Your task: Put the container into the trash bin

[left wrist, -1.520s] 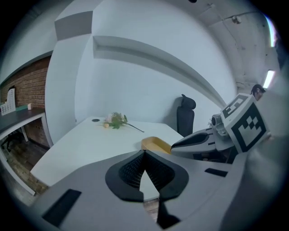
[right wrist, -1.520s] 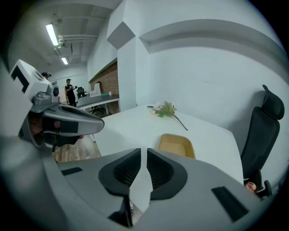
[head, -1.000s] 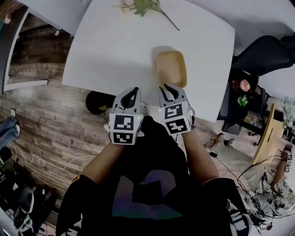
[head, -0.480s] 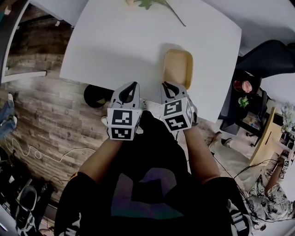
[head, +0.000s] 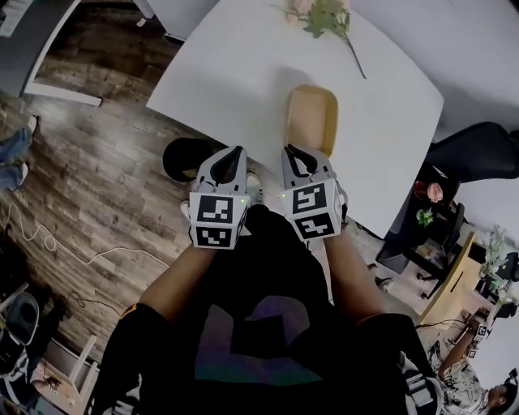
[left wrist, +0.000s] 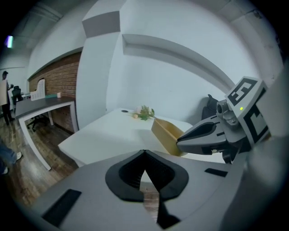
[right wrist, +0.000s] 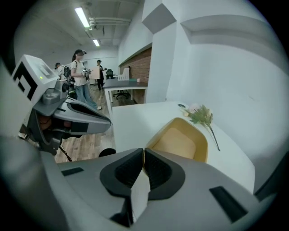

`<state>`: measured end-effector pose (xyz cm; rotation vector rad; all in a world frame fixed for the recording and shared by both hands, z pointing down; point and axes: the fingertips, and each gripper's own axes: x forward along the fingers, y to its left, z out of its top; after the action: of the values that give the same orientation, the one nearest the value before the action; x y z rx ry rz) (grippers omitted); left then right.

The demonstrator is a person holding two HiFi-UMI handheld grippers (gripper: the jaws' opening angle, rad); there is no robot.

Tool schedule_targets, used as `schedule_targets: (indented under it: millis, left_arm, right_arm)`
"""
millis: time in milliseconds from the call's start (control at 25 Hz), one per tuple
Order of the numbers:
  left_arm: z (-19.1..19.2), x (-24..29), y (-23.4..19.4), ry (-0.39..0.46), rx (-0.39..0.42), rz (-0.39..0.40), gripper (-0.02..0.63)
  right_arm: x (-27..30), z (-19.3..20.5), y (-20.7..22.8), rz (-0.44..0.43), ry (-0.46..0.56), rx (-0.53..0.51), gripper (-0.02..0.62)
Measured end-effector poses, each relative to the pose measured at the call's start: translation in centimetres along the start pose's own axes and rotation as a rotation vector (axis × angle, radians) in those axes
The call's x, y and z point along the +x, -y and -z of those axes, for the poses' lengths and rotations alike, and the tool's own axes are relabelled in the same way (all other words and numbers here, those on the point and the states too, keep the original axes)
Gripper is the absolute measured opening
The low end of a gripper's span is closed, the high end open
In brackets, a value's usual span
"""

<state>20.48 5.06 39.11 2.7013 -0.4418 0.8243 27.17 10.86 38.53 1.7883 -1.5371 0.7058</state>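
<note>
The wooden floor (head: 97, 194) takes up the left of the head view, open apart from a thin cable (head: 57, 243) lying well away from the work. The white worktop (head: 243, 73) stands skewed across the upper middle, one corner toward the left and its near edge running down to the right. Most of its surface is bare, so there is free room on all sides of the things it carries. A black chair (head: 478, 150) stands off its right edge, well clear.

The trash bin (head: 182, 158), round and black, sits on the floor just beside the worktop's near edge, to the left of the hand-held grippers, with open floor around it. The container (head: 311, 120), a shallow tan tray with rounded corners, lies on the worktop close to the near edge, its open side up and nothing in it.

The left hand-held gripper (head: 235, 152) is held over the gap between bin and worktop edge. Its jaws are closed tip to tip with nothing between them. The right hand-held gripper (head: 292, 151) points at the container's near end, its jaws also pressed together and empty. Whether it touches the rim cannot be told.

A cut flower (head: 328, 20) lies at the worktop's far side, well apart from the container.
</note>
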Motion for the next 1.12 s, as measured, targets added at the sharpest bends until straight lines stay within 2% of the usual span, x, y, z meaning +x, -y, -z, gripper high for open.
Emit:
schedule_targets:
  millis: [320,600,840,1120]
  left_arm:
    - [3.7,-8.7,-9.9,0.043,-0.149,-0.24,0.008]
    - [9.4,-16.3,-17.2,0.04,-0.288,-0.438,0.008]
    - [14.2,-19.0,-21.1,0.02,-0.363,-0.529,0.008]
    - [22.9,-16.2,-24.7,-0.033,-0.423,-0.573,0.008]
  right_arm:
    - [2.7,-7.7,-12.6,-0.225,0.104,-0.193,0.031]
    - [4.8,-10.7,-25.1,-0.446,0.131,-0.408,0.031]
    - [7.8,-9.0,-31.9,-0.573,0.071,-0.496,0.032]
    - [16.2,-2.8,-36.4,-0.666,-0.059,-0.52,0.032]
